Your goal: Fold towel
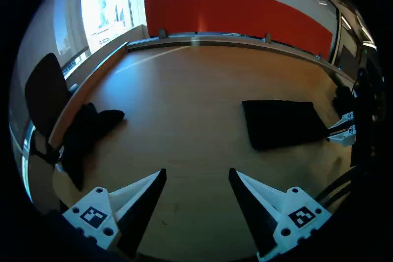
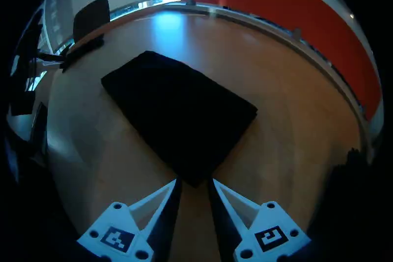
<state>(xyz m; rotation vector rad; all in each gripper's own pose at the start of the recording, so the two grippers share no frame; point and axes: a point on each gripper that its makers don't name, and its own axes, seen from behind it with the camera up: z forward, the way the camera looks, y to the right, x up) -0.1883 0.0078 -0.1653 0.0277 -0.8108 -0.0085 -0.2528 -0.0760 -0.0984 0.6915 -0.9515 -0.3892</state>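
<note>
left tool (image 1: pixel 196 176): hanging spread, towel (image 1: pixel 282 124) lying at 3 o'clock.
right tool (image 2: pixel 194 180): half spread, straddling towel's 6 o'clock corner.
tip: pinching every layer before lifting.

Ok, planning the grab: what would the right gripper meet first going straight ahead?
Probably the black towel: its near corner already lies between the fingertips of the right gripper, though depth is hard to judge.

Chair (image 1: pixel 45 90) half hidden behind table (image 1: pixel 196 114)
</note>
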